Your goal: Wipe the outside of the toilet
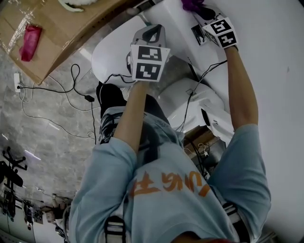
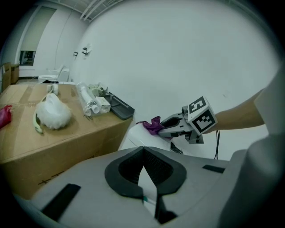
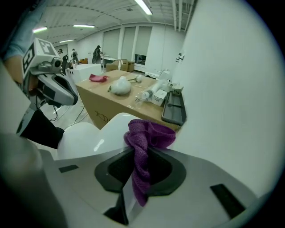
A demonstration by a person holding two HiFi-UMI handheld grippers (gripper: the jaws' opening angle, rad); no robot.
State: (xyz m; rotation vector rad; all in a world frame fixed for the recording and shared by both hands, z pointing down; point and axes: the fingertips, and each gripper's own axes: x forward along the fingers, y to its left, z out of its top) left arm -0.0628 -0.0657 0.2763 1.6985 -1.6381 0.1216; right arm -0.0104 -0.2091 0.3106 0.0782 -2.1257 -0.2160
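Observation:
A white toilet (image 1: 110, 56) stands against the wall ahead of me, also visible in the left gripper view (image 2: 136, 139) and the right gripper view (image 3: 91, 133). My right gripper (image 1: 198, 10) is shut on a bunched purple cloth (image 1: 191, 4), held over the toilet's top rear part close to the wall. The cloth (image 3: 146, 139) hangs between that gripper's (image 3: 141, 156) jaws. My left gripper (image 1: 151, 32) hovers over the toilet seat, to the left of the right one. Its (image 2: 143, 153) jaws are shut with nothing in them. It looks toward the right gripper (image 2: 168, 129) and cloth (image 2: 153, 125).
A large cardboard box (image 1: 52, 35) sits left of the toilet, carrying a red cloth (image 1: 29, 42), a white fluffy item (image 2: 52, 113), bottles and a black tray (image 2: 118, 107). Cables (image 1: 71, 92) trail on the tiled floor. A white wall (image 1: 280, 71) closes the right side.

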